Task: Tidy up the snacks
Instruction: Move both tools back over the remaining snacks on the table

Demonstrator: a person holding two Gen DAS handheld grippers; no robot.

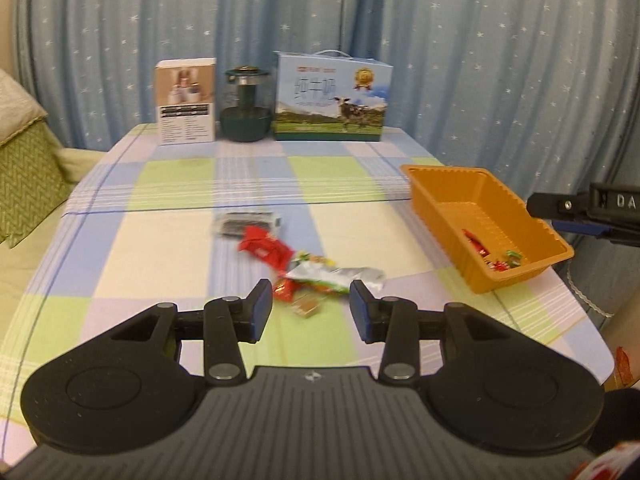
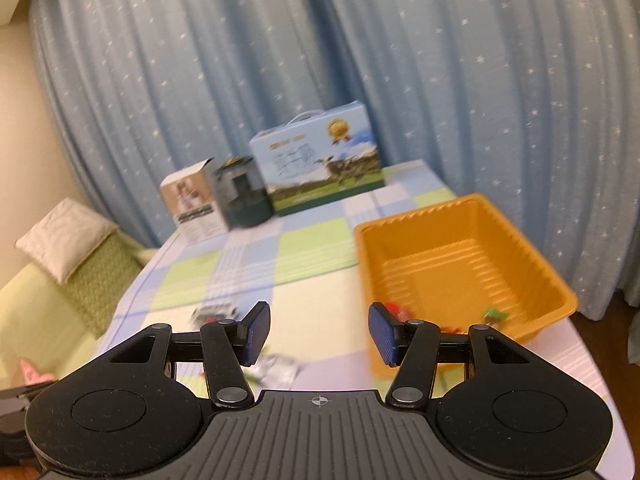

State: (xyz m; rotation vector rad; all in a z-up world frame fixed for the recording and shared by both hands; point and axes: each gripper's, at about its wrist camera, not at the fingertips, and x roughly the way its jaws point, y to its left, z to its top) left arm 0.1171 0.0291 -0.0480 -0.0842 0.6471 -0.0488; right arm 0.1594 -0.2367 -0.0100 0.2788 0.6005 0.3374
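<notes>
Here, label by label:

Setting: a table (image 1: 168,240) under a checked cloth of blue, green and cream, with a star-dotted blue curtain (image 1: 480,60) behind it.

Left gripper (image 1: 311,306): fingers spread wide and holding nothing, poised just above the near end of a loose pile of snacks, its blue pads (image 1: 262,312) flanking the wrappers from the camera's view.

Right gripper (image 2: 318,332): fingers likewise released and empty, hanging over the table beside the near left corner of the tray; in the left wrist view its dark body shows at the right edge, past the tray.

Snacks on the cloth: a red packet (image 1: 264,247), a dark packet (image 1: 246,223) just behind it, a silver-and-green packet (image 1: 340,276) lying across the front of the pile, and a small brown piece (image 1: 307,307) nearest the left gripper. The wrappers overlap or touch; fine print is too blurred to read.

Orange tray (image 1: 436,188): sits at the table's right side, well apart from the pile, with a few small red and green sweets (image 1: 498,258) gathered at its near end.

Back row: a white box (image 1: 186,102), a dark green jar (image 1: 245,104) and a blue milk carton (image 1: 332,98) with a cow picture and carry handle, standing side by side along the far edge.

Left margin: a green sofa (image 1: 28,176) with a pale cushion (image 2: 64,238).
</notes>
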